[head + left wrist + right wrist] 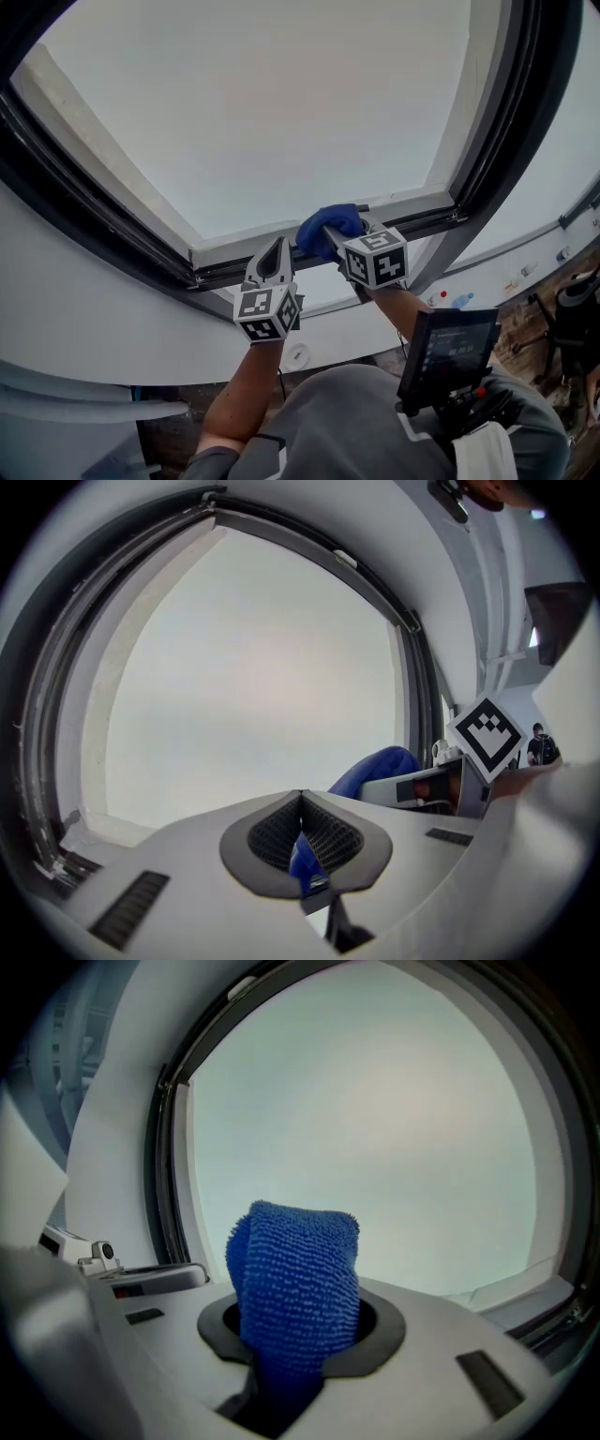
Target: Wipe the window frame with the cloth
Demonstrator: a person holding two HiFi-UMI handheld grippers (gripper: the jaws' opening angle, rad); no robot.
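The right gripper [300, 1314] clamps the blue cloth [328, 223] against the window frame [234, 251] at lower centre; the cloth hides the gripper's tips. The left gripper [300, 803] is closed just beside it, and a blue spot between its jaws is hard to identify.

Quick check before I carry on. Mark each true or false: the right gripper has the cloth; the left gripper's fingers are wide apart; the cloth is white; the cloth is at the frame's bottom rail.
1. The right gripper has the cloth. True: the cloth sits between its fingers.
2. The left gripper's fingers are wide apart. False: they meet at the tips.
3. The cloth is white. False: it is blue.
4. The cloth is at the frame's bottom rail. True: in the head view it sits against the dark rail, to the right of the left gripper.
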